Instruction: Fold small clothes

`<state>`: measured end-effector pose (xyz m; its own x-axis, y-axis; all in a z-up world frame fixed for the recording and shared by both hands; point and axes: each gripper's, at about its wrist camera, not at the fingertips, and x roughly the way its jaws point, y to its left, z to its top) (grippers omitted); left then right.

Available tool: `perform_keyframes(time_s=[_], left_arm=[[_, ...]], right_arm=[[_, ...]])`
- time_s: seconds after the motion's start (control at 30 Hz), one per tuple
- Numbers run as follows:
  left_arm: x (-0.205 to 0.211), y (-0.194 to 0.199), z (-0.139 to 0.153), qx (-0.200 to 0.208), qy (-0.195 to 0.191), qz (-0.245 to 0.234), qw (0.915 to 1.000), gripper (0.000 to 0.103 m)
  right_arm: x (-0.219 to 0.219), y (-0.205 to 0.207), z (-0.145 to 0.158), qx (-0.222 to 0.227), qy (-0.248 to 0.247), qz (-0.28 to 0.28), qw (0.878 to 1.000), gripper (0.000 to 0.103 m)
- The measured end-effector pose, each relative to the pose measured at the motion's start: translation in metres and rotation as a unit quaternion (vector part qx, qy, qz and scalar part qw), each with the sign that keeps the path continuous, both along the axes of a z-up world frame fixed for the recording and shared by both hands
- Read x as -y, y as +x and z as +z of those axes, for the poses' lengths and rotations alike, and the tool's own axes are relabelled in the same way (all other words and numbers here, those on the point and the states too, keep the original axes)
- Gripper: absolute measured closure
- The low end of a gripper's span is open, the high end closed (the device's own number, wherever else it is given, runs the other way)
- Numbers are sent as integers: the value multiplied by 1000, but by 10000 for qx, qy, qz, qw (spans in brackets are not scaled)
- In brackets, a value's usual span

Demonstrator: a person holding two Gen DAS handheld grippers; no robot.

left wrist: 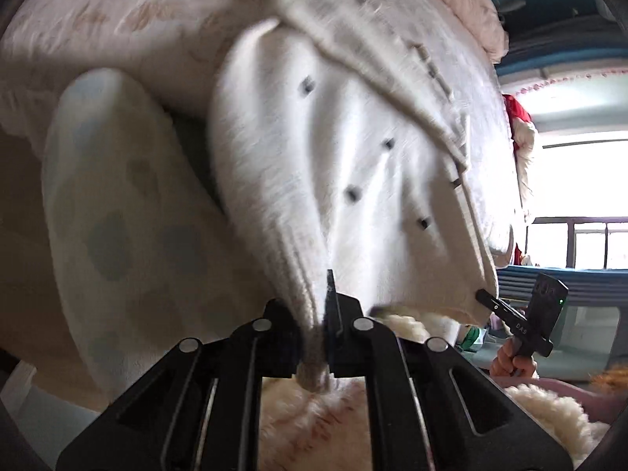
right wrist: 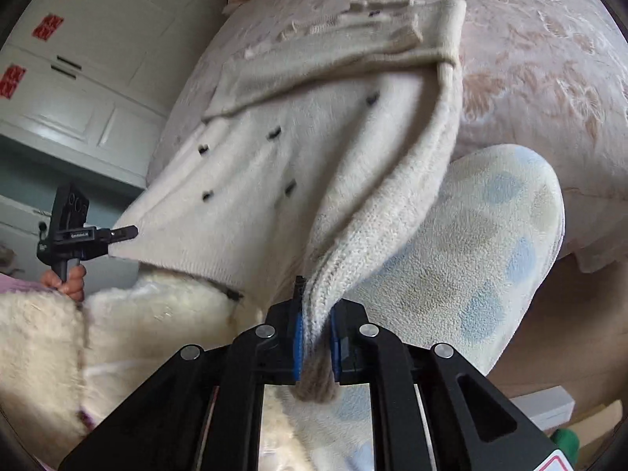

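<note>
Gripping the cream knitted cardigan with small dark buttons (left wrist: 353, 180), both tongs are clamped on its ribbed hem. Left tongs (left wrist: 320, 333) are pinching one bunched hem corner between black fingers (left wrist: 339, 325), jaws pressed together on the knit. Right tongs (right wrist: 316, 337) are pinching the other hem corner between blue-padded fingers (right wrist: 298, 337), jaws likewise pressed tight on the fabric.

Cardigan is stretching between the two tongs, hem end lifted off the bed, upper part with the folded-over sleeve (right wrist: 353, 51) lying on the pink floral-patterned bedspread (right wrist: 530, 39), towards the bed's far side in both views. Frames are motion-blurred, so the exact spot where the knit leaves the bedspread is not clear.

In the left wrist view, right tongs (left wrist: 484, 297) are showing at the lower right, tip at the cardigan's hem corner, a hand (left wrist: 514, 361) holding the handle. In the right wrist view, left tongs (right wrist: 127, 232) are showing at the left, tip at the hem corner, a hand (right wrist: 68, 280) holding the handle below.

A fleece leg, white with pale blue and beige spots (right wrist: 490, 255), is sitting beside the cardigan at the bed's near edge. A cream fluffy fleece garment (right wrist: 129, 325) is showing below the hem.

White panelled cabinets with red stickers (right wrist: 78, 59) are standing past the bed in the right wrist view; a bright window (left wrist: 585, 204) is showing in the left wrist view.
</note>
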<state>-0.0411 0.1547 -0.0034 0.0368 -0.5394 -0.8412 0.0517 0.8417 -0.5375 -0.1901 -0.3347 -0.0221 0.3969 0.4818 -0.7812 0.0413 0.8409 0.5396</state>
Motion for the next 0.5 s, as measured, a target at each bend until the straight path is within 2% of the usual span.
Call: perform_keyframes(time_s=[0.1, 0.17, 0.23, 0.27, 0.3, 0.33, 0.37, 0.43, 0.47, 0.5], left_arm=[[19, 48, 48, 968, -178, -1, 9951, 94], [39, 93, 65, 1525, -200, -19, 9881, 93], [62, 157, 67, 2099, -8, 435, 9768, 86], [67, 177, 63, 2258, 139, 529, 9726, 71], [75, 210, 51, 2564, 657, 875, 9603, 41], [80, 228, 42, 2698, 1166, 1038, 9502, 28], [82, 243, 31, 2716, 1651, 1235, 9401, 26], [77, 252, 20, 2652, 1778, 1245, 9395, 26], [74, 252, 17, 2631, 1766, 1249, 9402, 25], [68, 249, 16, 2678, 1776, 1293, 9381, 21]], right_arm=[[30, 40, 36, 749, 114, -428, 9962, 92], [61, 92, 62, 1411, 9, -984, 9851, 91], [95, 149, 64, 1806, -154, -1609, 9702, 88], [113, 181, 55, 1758, -430, -2085, 9611, 87], [120, 195, 47, 1631, -631, -2321, 9569, 86], [127, 217, 36, 1368, -865, -2622, 9513, 85], [129, 227, 30, 1164, -971, -2816, 9475, 82], [119, 231, 29, 1223, -1084, -2942, 9417, 69], [108, 230, 32, 1404, -1222, -2950, 9372, 47], [100, 225, 35, 1582, -1361, -2984, 9313, 31]])
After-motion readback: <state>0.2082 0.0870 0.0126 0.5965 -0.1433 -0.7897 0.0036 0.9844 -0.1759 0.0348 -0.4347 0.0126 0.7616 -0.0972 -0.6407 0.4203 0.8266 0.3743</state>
